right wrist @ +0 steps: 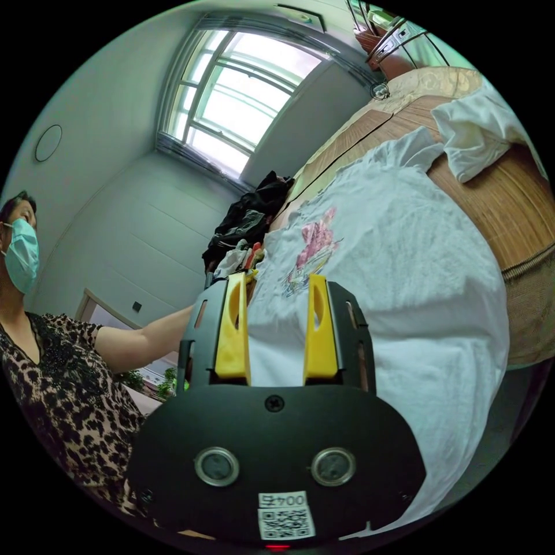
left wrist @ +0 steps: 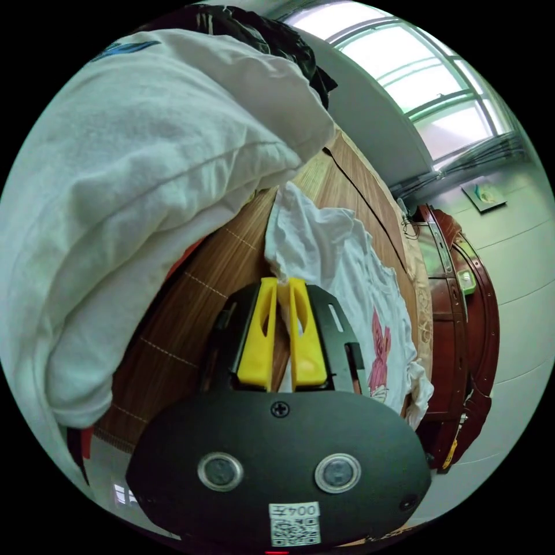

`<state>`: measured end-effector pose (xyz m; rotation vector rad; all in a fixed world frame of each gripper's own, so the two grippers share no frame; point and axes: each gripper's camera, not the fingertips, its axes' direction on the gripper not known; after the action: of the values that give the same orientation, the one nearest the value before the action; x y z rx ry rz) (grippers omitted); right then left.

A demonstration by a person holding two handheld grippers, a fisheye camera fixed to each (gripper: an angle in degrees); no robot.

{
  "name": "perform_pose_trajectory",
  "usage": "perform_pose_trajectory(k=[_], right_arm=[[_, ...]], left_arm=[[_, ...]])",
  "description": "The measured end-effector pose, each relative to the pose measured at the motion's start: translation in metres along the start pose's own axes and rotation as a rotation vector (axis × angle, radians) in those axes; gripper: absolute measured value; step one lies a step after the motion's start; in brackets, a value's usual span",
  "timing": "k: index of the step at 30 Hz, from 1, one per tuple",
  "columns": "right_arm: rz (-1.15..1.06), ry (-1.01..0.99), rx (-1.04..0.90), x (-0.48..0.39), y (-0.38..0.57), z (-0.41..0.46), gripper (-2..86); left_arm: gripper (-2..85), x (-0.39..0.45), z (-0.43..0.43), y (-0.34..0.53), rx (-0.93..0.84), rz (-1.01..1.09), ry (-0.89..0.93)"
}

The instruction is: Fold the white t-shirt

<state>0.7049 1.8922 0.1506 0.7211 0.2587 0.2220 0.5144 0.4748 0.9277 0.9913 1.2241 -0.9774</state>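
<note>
Between my left gripper's (left wrist: 282,286) pinched yellow jaws sits the white t-shirt's (left wrist: 341,272) edge, its length trailing toward lower right, while my right gripper (right wrist: 276,289) hovers agape

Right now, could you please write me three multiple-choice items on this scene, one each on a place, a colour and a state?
1. Where does the white cotton t-shirt with the pink print lie?
A. on the brown woven mat over the bed
B. on the floor
C. in a drawer

2. What colour are the jaws of the right hand-held gripper?
A. red
B. yellow
C. blue

3. How does the left hand-held gripper stand?
A. wide open above the shirt
B. shut on a hanger
C. shut on an edge of the t-shirt

Answers: 1 A, the shirt lies spread across the mat in the right gripper view. 2 B, both jaws are yellow on a black body. 3 C, in the left gripper view white cloth is pinched between the closed jaws.
</note>
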Motion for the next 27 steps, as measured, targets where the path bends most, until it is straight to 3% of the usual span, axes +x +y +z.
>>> perform_pose_trajectory(k=[3,8,11,18,23,27], right_arm=[[0.016,-0.001,-0.004,0.004,-0.003,0.002,13.9],[0.014,0.018,-0.025,0.006,-0.007,0.007,13.6],[0.01,0.031,-0.037,0.006,-0.01,0.01,13.3],[0.03,0.033,-0.079,0.007,-0.018,0.016,11.8],[0.047,0.019,-0.108,0.009,-0.024,0.019,10.7],[0.053,0.006,-0.109,0.008,-0.027,0.019,10.8]], left_arm=[[2.6,0.015,-0.003,0.014,0.062,0.031,0.011],[1.5,0.087,-0.012,0.052,0.187,0.34,-0.139],[1.2,0.153,-0.007,0.088,0.25,0.632,-0.331],[1.3,0.297,0.063,0.232,0.38,1.578,-0.804],[2.5,0.328,0.142,0.316,0.251,2.164,-1.032],[3.9,0.338,0.173,0.332,0.149,2.346,-1.123]])
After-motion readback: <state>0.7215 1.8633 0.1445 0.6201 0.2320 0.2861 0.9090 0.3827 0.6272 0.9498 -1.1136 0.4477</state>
